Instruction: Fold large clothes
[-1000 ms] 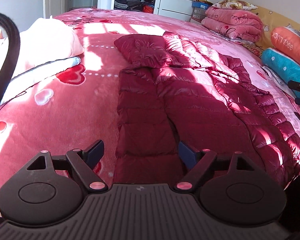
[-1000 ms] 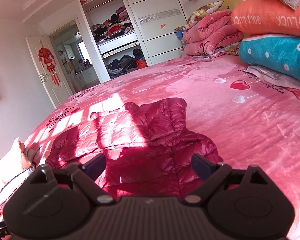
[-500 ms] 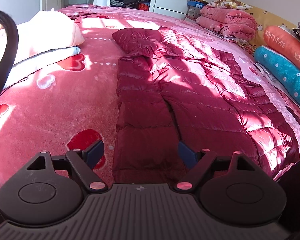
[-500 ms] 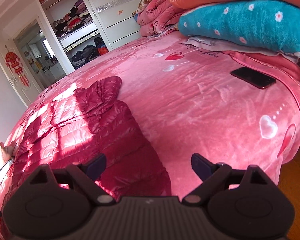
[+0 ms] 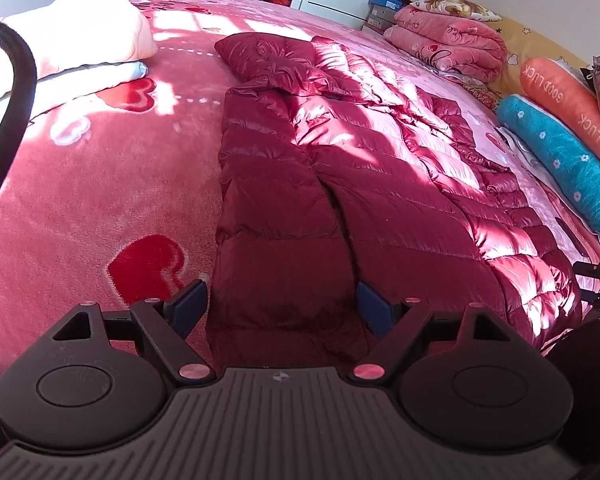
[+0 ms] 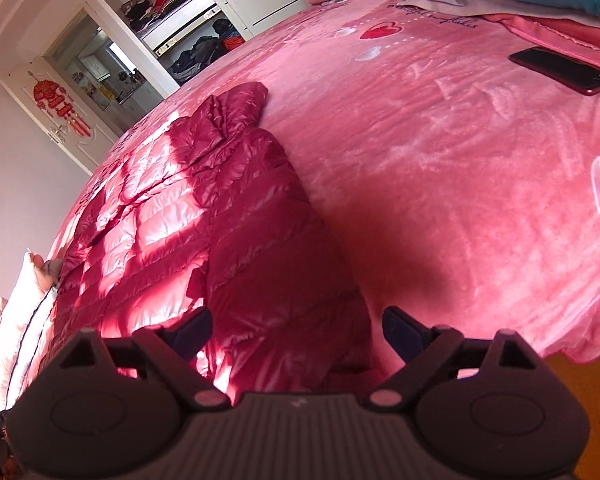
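We see the dark red down jacket (image 5: pixel 340 184) lying flat on the pink heart-print blanket (image 5: pixel 100 208), partly in sunlight. Our left gripper (image 5: pixel 282 308) hangs over the jacket's near hem, fingers spread wide, gripping nothing. Our right gripper (image 6: pixel 298 330) hangs over the jacket's near corner, equally wide, empty. A phone (image 6: pixel 562 71) lies on the blanket well apart from the jacket.

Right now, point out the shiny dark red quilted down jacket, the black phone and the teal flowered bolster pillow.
Shiny dark red quilted down jacket (image 5: pixel 280 216): left wrist view, near front panel.
Black phone (image 6: pixel 562 71): right wrist view, screen middle.
Teal flowered bolster pillow (image 5: pixel 568 160): left wrist view, mid-length top.
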### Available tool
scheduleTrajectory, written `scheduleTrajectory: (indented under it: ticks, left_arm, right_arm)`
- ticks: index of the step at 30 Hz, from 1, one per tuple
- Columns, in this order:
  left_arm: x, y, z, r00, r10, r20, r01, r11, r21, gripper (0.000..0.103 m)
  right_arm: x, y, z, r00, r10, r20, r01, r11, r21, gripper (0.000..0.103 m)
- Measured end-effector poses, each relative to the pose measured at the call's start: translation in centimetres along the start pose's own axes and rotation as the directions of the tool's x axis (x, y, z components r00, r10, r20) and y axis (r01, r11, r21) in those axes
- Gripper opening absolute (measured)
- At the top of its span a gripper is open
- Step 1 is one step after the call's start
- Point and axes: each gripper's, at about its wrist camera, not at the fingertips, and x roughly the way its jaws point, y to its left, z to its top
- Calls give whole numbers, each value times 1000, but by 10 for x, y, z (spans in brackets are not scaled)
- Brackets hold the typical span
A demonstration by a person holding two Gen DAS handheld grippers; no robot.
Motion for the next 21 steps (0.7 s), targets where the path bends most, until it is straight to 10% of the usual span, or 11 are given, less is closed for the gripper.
scheduleTrajectory:
  ticks: [11,21]
  left_arm:
    - [17,3,-1,1000,-23,-18,24,999,27,103]
    - [26,-7,-3,991,-111,-74,114,992,47,103]
  right_arm:
    - [25,21,1,990,16,-141,-36,990,-135,88]
    - [26,27,-2,982,28,-188,-57,987,-149,51]
